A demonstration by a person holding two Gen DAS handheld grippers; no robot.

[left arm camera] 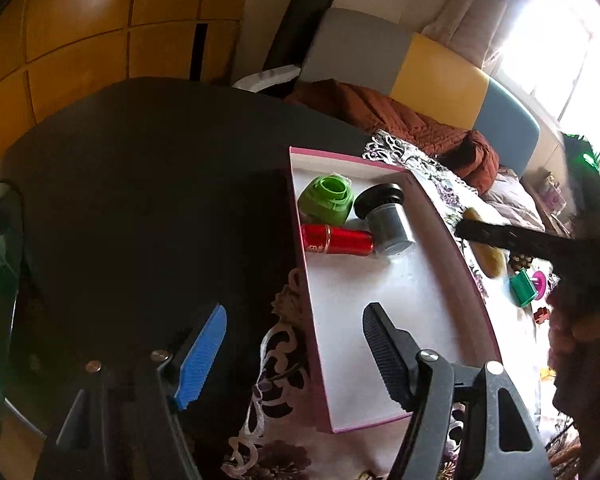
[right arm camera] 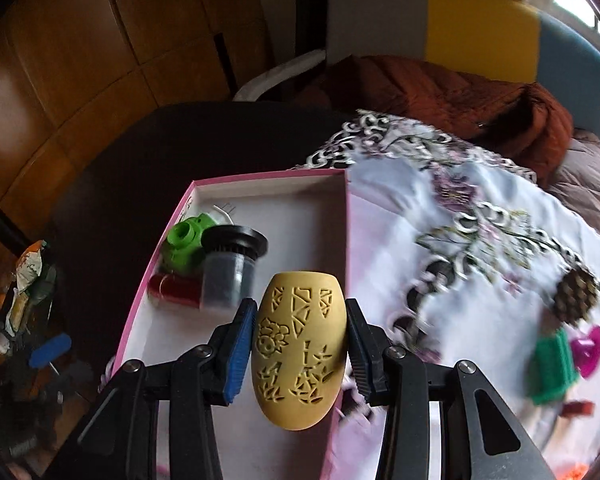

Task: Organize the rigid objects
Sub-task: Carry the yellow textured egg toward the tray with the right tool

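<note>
A pink-edged white box [left arm camera: 380, 320] [right arm camera: 300, 188] lies on the patterned cloth. In its far corner lie a green plastic piece [left arm camera: 327, 199] [right arm camera: 186, 244], a black-capped grey jar [left arm camera: 388, 216] [right arm camera: 230, 268] and a red cylinder [left arm camera: 338, 239] [right arm camera: 174, 288]. My right gripper [right arm camera: 300, 354] is shut on a yellow carved egg-shaped vase [right arm camera: 300, 350], held above the box's right wall. In the left wrist view the right gripper [left arm camera: 500, 236] and the vase [left arm camera: 486, 256] show beyond the box. My left gripper [left arm camera: 294, 354] is open and empty over the box's near left edge.
A green comb-like block [right arm camera: 550, 366] [left arm camera: 523, 286], a magenta piece [right arm camera: 588, 350] [left arm camera: 539, 280] and a pine cone [right arm camera: 576, 294] lie on the cloth to the right. A dark table [left arm camera: 140, 180] lies to the left. A cluttered bin [right arm camera: 24, 292] stands at the far left.
</note>
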